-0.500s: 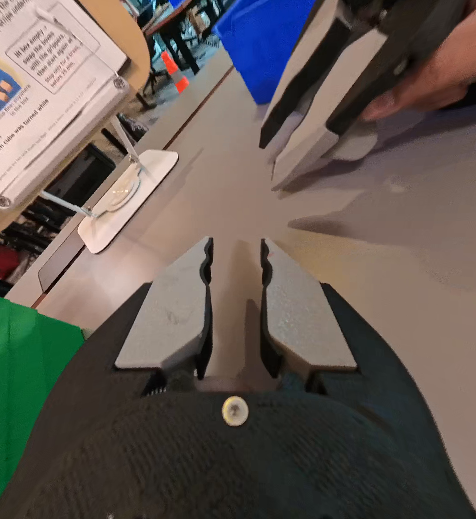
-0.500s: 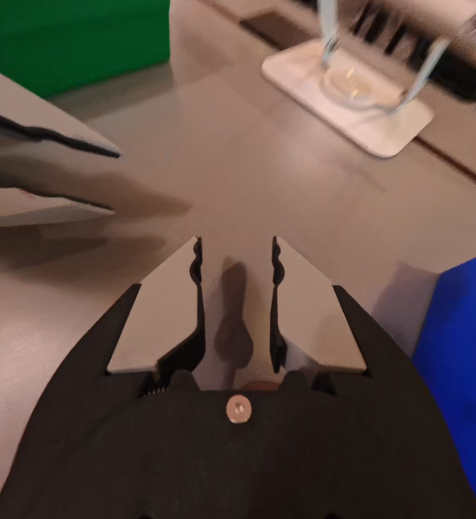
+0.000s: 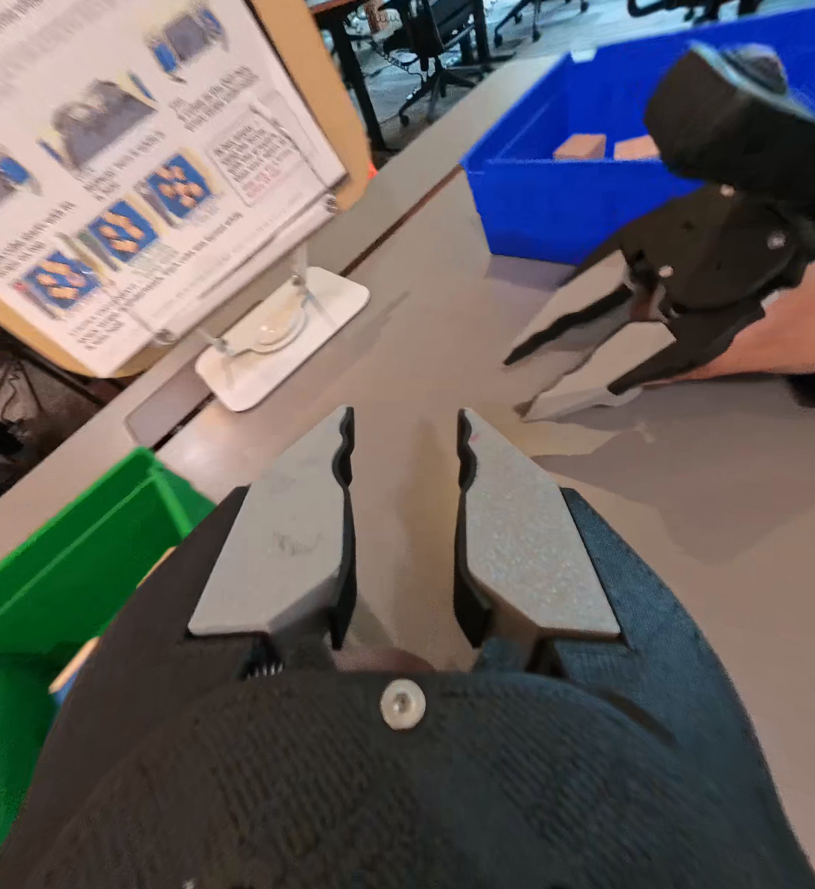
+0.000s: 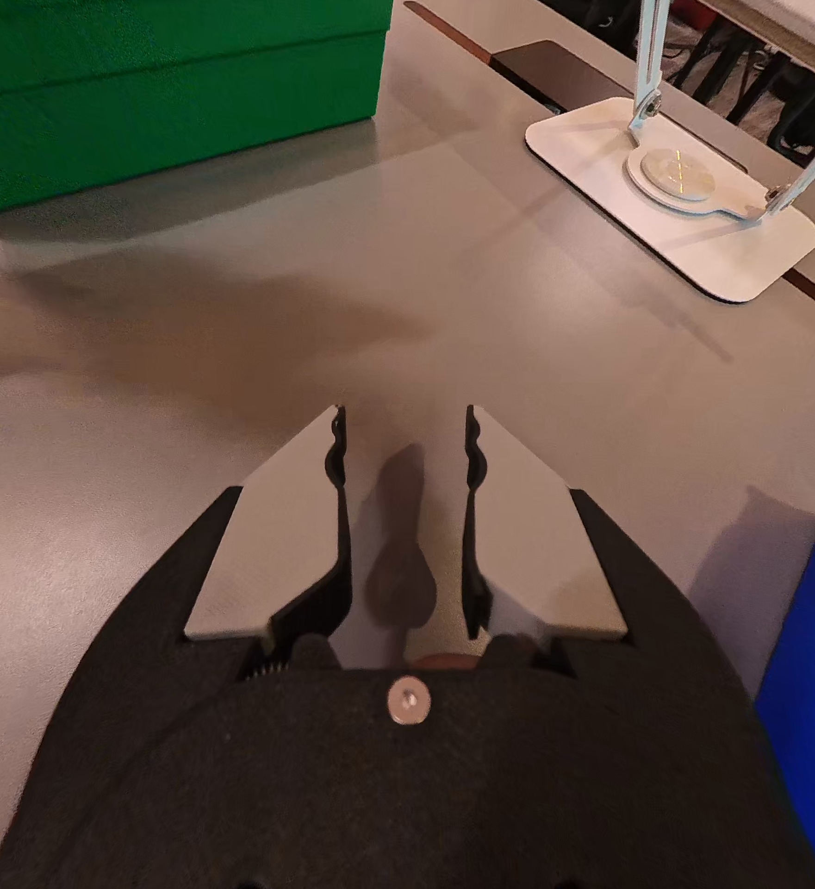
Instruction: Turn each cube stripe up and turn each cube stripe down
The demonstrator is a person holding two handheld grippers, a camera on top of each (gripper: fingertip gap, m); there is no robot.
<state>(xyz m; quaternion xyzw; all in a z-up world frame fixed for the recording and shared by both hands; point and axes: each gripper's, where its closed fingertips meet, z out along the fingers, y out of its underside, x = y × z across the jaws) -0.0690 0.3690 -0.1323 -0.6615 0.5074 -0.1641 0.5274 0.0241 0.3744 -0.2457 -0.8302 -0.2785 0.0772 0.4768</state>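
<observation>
Two tan wooden cubes (image 3: 580, 146) lie inside a blue bin (image 3: 559, 202) at the far right of the left wrist view; their stripes cannot be seen. My left gripper (image 3: 404, 423) is open and empty above the grey table (image 3: 444, 298). My right gripper (image 4: 403, 413) is open and empty, low over the table. It also shows in the left wrist view (image 3: 516, 385), held by a hand (image 3: 790, 336), its tips near the table in front of the blue bin.
A green bin (image 3: 59, 567) sits at the left, also seen in the right wrist view (image 4: 169, 96). A white stand base (image 3: 285, 341) holds an instruction sheet (image 3: 121, 158); the base also shows in the right wrist view (image 4: 674, 192). The blue bin's corner (image 4: 809, 673) is at right.
The left gripper has risen and pulled back, bringing both bins into view. The right gripper has drawn away to the right. The left gripper has left the right wrist view. Both stay open.
</observation>
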